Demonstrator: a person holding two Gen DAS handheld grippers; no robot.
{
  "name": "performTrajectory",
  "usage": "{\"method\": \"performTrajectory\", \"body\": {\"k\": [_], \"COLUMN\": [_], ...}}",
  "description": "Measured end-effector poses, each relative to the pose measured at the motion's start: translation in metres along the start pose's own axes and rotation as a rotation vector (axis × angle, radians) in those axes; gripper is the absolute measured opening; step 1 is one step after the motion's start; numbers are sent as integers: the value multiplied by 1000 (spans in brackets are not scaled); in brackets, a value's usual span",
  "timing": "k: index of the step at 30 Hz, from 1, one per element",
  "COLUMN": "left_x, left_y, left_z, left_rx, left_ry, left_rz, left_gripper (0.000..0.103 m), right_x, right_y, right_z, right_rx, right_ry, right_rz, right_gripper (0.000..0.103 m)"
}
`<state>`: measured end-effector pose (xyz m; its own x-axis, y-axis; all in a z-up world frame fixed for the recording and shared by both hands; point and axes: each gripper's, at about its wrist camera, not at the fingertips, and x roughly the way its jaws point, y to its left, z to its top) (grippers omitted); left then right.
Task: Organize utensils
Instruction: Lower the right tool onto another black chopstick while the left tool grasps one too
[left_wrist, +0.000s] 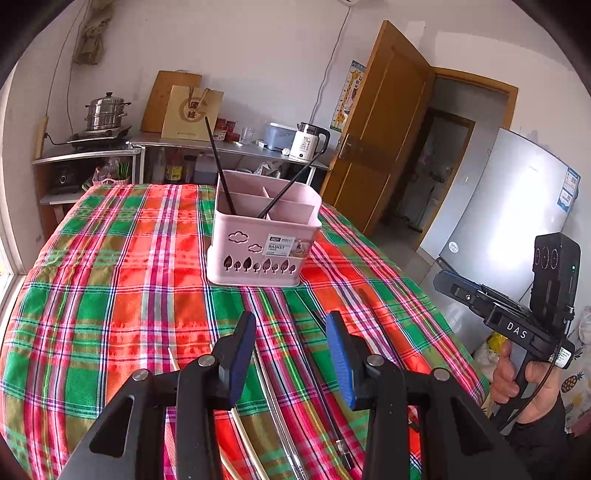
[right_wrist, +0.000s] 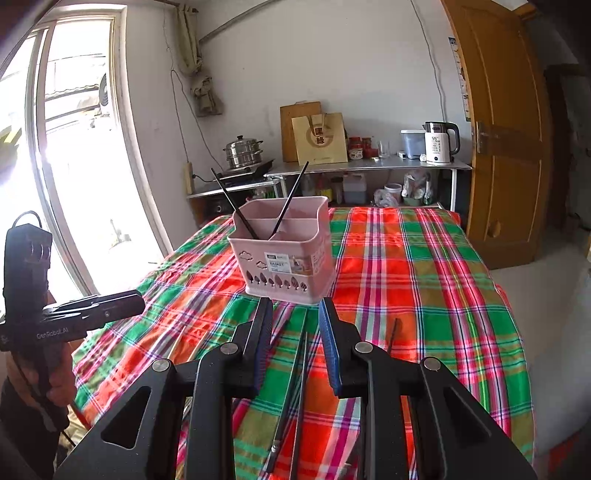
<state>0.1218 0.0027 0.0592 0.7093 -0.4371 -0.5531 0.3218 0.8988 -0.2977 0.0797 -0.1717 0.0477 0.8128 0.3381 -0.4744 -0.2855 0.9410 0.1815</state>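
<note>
On the checked tablecloth (left_wrist: 110, 258) stands a pink utensil basket (left_wrist: 258, 254). It has walls inside that split it into boxes. Two black chopsticks lean in the front box. One chopstick (left_wrist: 220, 166) tips toward 11 o'clock. The other chopstick (left_wrist: 291, 184) tips toward 1 o'clock.

From the left wrist view, the left gripper (left_wrist: 291, 325) hangs over the cloth at 6 o'clock from the basket. Its blue pads are spread apart, and nothing is between them. Under it more sticks lie flat on the cloth: a pale chopstick (left_wrist: 243, 435), a silver chopstick (left_wrist: 275, 413) and a dark chopstick with a metal end (left_wrist: 328, 406). They run from near the basket toward the bottom edge.

From the right wrist view, the right gripper (right_wrist: 295, 306) also hangs at 6 o'clock from the basket, near its front wall. Its pads are apart too and pinch nothing. Long dark chopsticks (right_wrist: 295, 387) lie on the cloth just below it. One short dark stick (right_wrist: 394, 336) lies at 4 o'clock from the basket.

A hand (left_wrist: 517, 380) holds the right tool's grip at 4 o'clock in the left view.
</note>
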Motion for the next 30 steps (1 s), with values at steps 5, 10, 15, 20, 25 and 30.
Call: {"method": "performTrajectory", "body": {"k": [5,10,15,20,25,30], "left_x": [23,51,77,108,135,152], "left_y": [-3,0,-1,-6,-5,-7], "left_z": [-6,-13,-15,-15,-16,-16], "left_rx": [9,-11,-15,-1,-6,2], "left_ry": [71,157,220,288,341,365], "left_rz": [10,9,12,10,19,24], "left_gripper": [39,39,39,39,39,39], "right_x": [13,38,66,86,101,112], "right_y": [-3,-3,-6,-8,-6,-7], "right_z": [-11,-27,-46,-56,-60,-61], "right_rx": [4,-9,-30,-48,-67,-76], "right_ry": [45,131,233,304,345,368], "right_rz": [4,9,-6,-9,-10,-16], "right_gripper": [26,26,23,19,16,13]}}
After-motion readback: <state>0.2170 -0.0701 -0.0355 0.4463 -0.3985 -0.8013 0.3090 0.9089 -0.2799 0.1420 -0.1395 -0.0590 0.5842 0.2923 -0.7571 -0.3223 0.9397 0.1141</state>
